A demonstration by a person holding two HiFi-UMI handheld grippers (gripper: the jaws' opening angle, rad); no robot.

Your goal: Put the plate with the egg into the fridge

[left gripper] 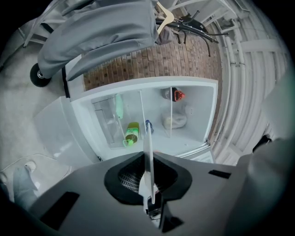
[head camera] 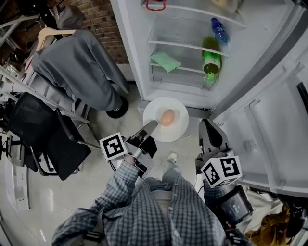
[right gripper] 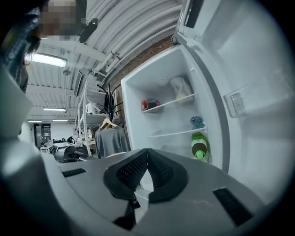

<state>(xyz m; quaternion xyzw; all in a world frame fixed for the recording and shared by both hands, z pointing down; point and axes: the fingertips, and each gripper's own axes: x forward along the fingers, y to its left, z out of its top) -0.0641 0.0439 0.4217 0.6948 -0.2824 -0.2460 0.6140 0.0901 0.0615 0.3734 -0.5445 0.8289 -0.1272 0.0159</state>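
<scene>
The person's checked shirt [head camera: 163, 211] filled the near edge of the head view, with both sleeves reaching forward to the tongs. The left gripper [head camera: 150, 127] had its jaws pinched on the near-left rim of the white plate [head camera: 155, 111]. The left gripper view showed that rim edge-on, clamped between the dark pads. The plate was held roughly level in front of the open fridge [head camera: 134, 48], just outside its lower edge and above the pale floor [head camera: 96, 158]. It was not yet on any shelf. The brown egg [head camera: 167, 116] lay on the plate, close to its middle.

The right gripper [head camera: 208, 126] hung just right of the plate, apart from it. Its jaws were pressed together with nothing between them. It pointed toward the fridge opening beside the swung-out fridge door [head camera: 274, 120] at the right.

Inside the fridge, a green bottle [head camera: 211, 60] stood at the right end of a shelf, and a blue-capped bottle [head camera: 219, 30] sat on the shelf above it. A folded green cloth [head camera: 166, 61] lay on the left part of the lower shelf. A red item [head camera: 155, 5] rested higher up.

To the left of the fridge, a grey jacket [head camera: 77, 67] hung on a wooden hanger [head camera: 48, 33] before a brick wall [head camera: 101, 19]. A black chair [head camera: 43, 129] stood nearer, at the left.
</scene>
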